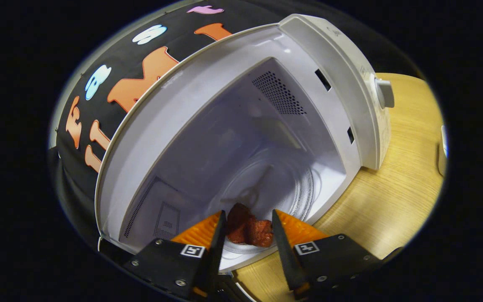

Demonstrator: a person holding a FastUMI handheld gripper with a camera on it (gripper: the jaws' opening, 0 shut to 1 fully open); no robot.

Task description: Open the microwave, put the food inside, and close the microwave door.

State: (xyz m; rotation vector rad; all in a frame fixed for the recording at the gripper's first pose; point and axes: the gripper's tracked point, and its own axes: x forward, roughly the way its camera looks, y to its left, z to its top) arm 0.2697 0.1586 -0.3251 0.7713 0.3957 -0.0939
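Gripper (247, 228) pinches the food (250, 230) by its sides at the open microwave (329, 63); looks soft, light; a gentle squeeze should do.

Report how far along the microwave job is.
Done: the microwave is open, its cavity facing the gripper. In hand: the reddish food sits between the fingers at the cavity's front edge, over the glass turntable; both fingers appear to press on it. Left: set the food down on the turntable, draw the gripper out, and close the door.
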